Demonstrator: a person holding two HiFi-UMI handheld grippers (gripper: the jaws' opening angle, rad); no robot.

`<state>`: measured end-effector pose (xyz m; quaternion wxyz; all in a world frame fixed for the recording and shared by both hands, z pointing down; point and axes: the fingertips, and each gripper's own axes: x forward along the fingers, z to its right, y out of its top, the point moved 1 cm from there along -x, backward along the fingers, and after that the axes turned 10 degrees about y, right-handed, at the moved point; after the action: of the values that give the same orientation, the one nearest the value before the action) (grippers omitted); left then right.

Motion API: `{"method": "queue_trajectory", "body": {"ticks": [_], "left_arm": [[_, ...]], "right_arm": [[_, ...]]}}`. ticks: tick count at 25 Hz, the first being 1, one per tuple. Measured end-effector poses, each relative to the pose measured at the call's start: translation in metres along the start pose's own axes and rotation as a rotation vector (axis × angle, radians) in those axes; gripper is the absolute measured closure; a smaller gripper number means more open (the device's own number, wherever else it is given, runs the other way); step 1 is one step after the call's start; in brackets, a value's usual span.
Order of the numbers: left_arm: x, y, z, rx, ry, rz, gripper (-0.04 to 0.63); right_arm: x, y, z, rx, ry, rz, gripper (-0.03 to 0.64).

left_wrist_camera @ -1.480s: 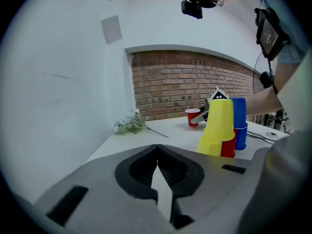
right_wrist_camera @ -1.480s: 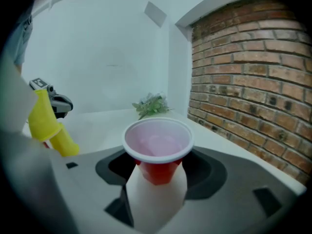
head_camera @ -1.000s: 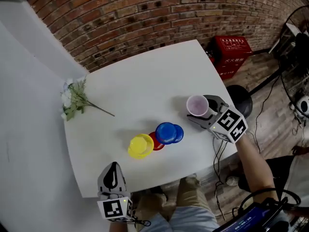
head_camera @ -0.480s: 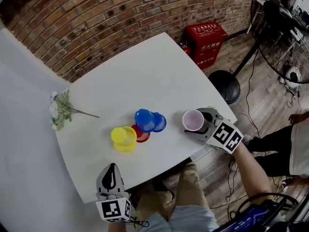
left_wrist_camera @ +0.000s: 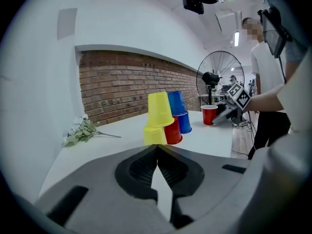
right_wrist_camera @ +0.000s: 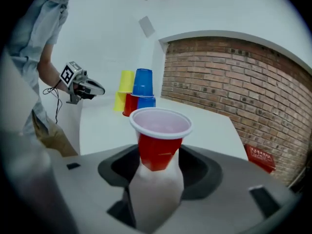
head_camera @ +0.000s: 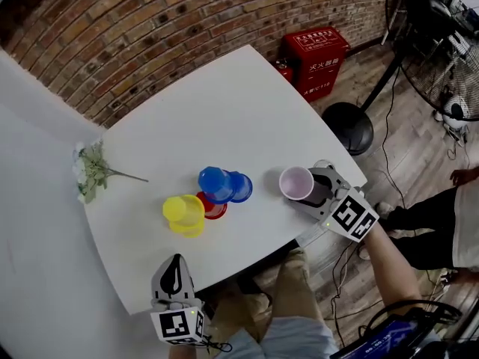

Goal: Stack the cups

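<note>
White table with rounded corners (head_camera: 224, 88) takes up most of the head view, set against a red-brown brick wall (head_camera: 150, 13). Wood-plank floor (head_camera: 419, 155) lies to its right. On that floor stand a black pedestal fan (head_camera: 438, 58) and a red plastic crate (head_camera: 316, 54).

At the far left table edge, a sprig of artificial white flowers with green leaves (head_camera: 90, 172) lies flat, well apart from the cups.

At mid-table is a tight cluster of plastic cups:
- yellow pair (left_wrist_camera: 158, 117): one on the other, the upper mouth-down.
- blue pair (left_wrist_camera: 178, 110): stacked likewise, just beside the yellow.
- single red cup of the cluster (left_wrist_camera: 173, 131): sits low between the pairs, close against both.

By the table's right front edge is the right gripper (head_camera: 310, 191), black with a marker cube, pointing toward the cluster. Its jaws have just been closing. They stand fairly wide, gripping the lower body of a red plastic cup with white lining (right_wrist_camera: 161, 143). That cup is upright, mouth up. In the left gripper view its foot sits at table level. It is near the cluster, not touching it.

At the near table edge is the left gripper (head_camera: 177, 262), same make, apart from all cups. Its jaws are closed tip to tip, with nothing between.
</note>
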<state>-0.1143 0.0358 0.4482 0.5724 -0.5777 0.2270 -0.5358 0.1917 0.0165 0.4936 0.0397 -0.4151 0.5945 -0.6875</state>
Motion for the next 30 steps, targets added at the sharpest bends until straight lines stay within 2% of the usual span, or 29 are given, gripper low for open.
{"method": "queue_trajectory", "body": {"ticks": [3, 5, 8, 14, 17, 20, 25, 27, 30], "left_arm": [[0.001, 0.002, 0.006, 0.004, -0.01, -0.001, 0.586], [0.003, 0.004, 0.008, 0.001, -0.016, 0.004, 0.586], [0.005, 0.005, 0.009, -0.007, -0.024, 0.016, 0.586], [0.004, 0.005, 0.008, -0.046, -0.038, 0.018, 0.586], [0.005, 0.002, 0.006, -0.058, -0.037, 0.019, 0.586], [0.006, 0.002, 0.003, -0.063, -0.032, 0.02, 0.586], [0.008, 0.003, 0.001, -0.063, -0.026, 0.014, 0.586], [0.009, 0.0, 0.001, -0.064, -0.029, 0.007, 0.586], [0.011, 0.001, 0.003, -0.057, -0.035, 0.004, 0.586]], "right_arm": [[-0.005, -0.001, -0.001, 0.016, 0.014, -0.006, 0.37], [-0.009, -0.004, -0.002, 0.017, 0.034, -0.071, 0.37], [-0.02, -0.007, -0.001, -0.014, 0.061, -0.24, 0.37], [-0.038, -0.004, -0.006, -0.15, 0.139, -0.625, 0.368], [-0.031, -0.012, -0.015, -0.226, 0.191, -0.745, 0.367], [-0.02, -0.01, -0.021, -0.245, 0.209, -0.742, 0.363], [-0.009, -0.002, -0.02, -0.221, 0.212, -0.65, 0.359], [-0.006, 0.001, -0.02, -0.191, 0.21, -0.58, 0.349], [-0.004, 0.008, -0.018, -0.15, 0.193, -0.421, 0.303]]}}
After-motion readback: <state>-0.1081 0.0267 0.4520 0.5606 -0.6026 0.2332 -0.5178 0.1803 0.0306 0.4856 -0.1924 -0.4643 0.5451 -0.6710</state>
